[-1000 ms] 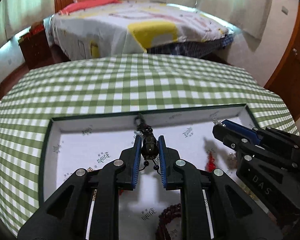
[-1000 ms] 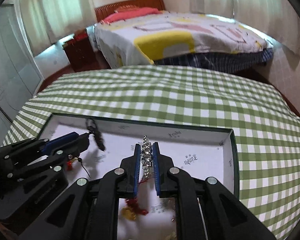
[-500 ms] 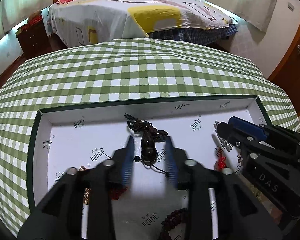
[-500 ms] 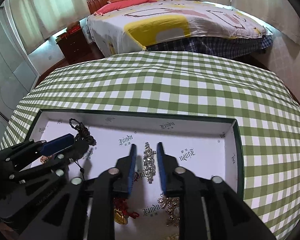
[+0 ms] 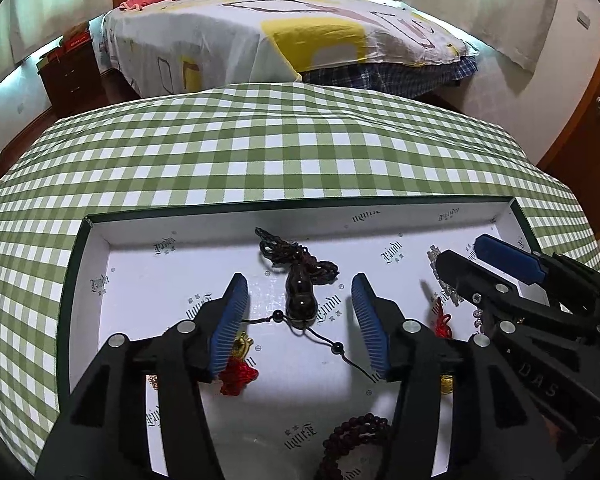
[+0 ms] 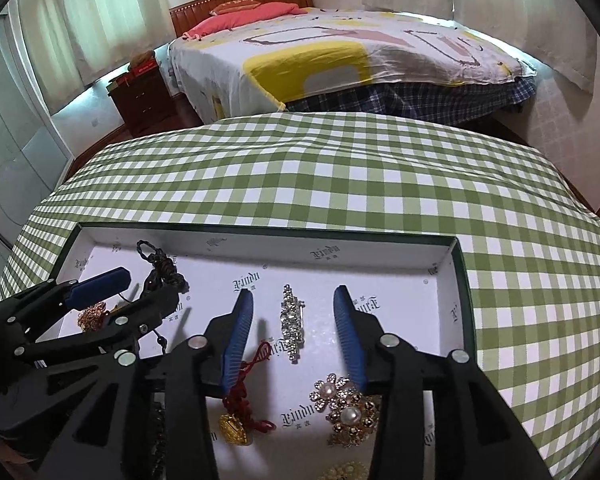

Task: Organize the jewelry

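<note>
- The left gripper [image 5: 298, 320] is standing with its jaws apart; they have just been opening, and the dark gourd pendant [image 5: 300, 294] is lying between them on the floor of the white box [image 5: 100, 276], no pad pressing on it. Its thin cord [image 5: 340, 354] is trailing toward the near right jaw, so lifting away carelessly could snag the cord and drag the pendant out of place.
- The right gripper [image 6: 290, 334] is also standing with jaws apart, having just been opening, with the rhinestone brooch [image 6: 292, 322] lying free between them, touching neither pad. Its stones and pin may be catching on a ribbed blue pad if the gripper is swinging sideways rather than rising straight.
- The two grippers are working just beside each other inside the box; the left one's far finger is sitting near the knotted end of the pendant's cord in the right view, so a collision or a hooked loop looks possible.
- The red tassel charm [image 6: 238, 412] and the pearl flower brooch [image 6: 346, 408] are lying near the right gripper's fingers; a low retreat could be sweeping them together and tangling the tassel.
- The box is resting on the checked cloth of the desk [image 5: 284, 160]; a hard nudge on its wall might be sliding it.
</note>
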